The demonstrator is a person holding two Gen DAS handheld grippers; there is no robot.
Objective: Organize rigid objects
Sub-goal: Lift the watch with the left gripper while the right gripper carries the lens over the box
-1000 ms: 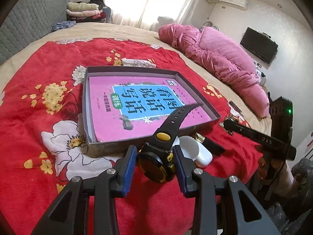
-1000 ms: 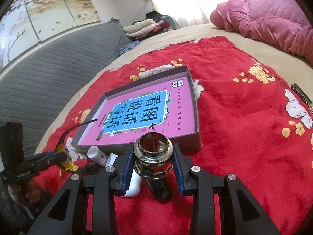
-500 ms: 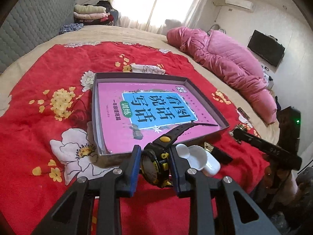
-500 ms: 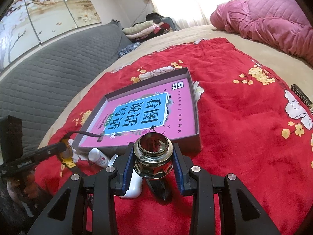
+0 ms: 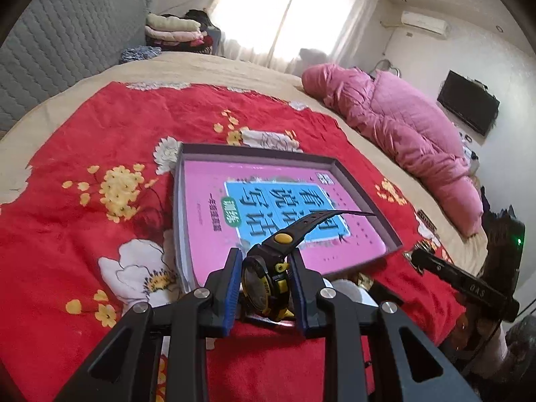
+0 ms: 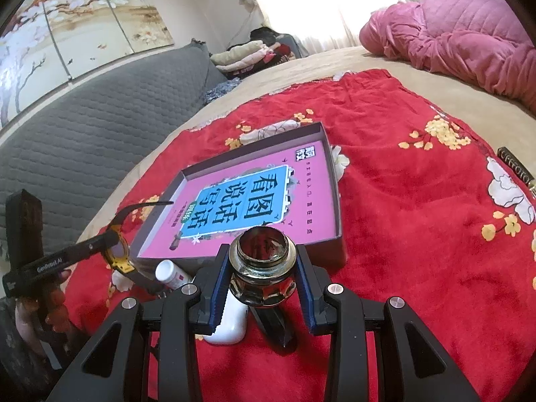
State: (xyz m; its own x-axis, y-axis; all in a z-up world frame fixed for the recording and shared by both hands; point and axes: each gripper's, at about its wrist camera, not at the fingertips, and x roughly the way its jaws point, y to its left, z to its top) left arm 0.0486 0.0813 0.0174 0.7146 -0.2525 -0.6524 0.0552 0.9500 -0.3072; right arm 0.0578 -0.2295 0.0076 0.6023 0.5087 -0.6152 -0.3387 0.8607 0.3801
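Note:
My left gripper point(image 5: 266, 284) is shut on a black and yellow wristwatch point(image 5: 266, 283), held above the red blanket just before the near edge of a shallow grey box point(image 5: 258, 150) lined with a pink book. The watch strap sticks out over the box. My right gripper point(image 6: 263, 274) is shut on a small open glass jar point(image 6: 263, 268), held near the box's front wall point(image 6: 330, 251). The left gripper with the watch also shows in the right wrist view point(image 6: 115, 254).
A white pill bottle point(image 6: 171, 273), a white case point(image 6: 229, 318) and a black object point(image 6: 273, 326) lie on the red floral blanket point(image 5: 83, 201) before the box. A pink quilt point(image 5: 402, 124) lies at the far right. A dark bar point(image 6: 517, 171) lies at the blanket's right edge.
My left gripper closed on the watch, lifted it off the blanket and carried it toward the box. My right gripper held still with the jar.

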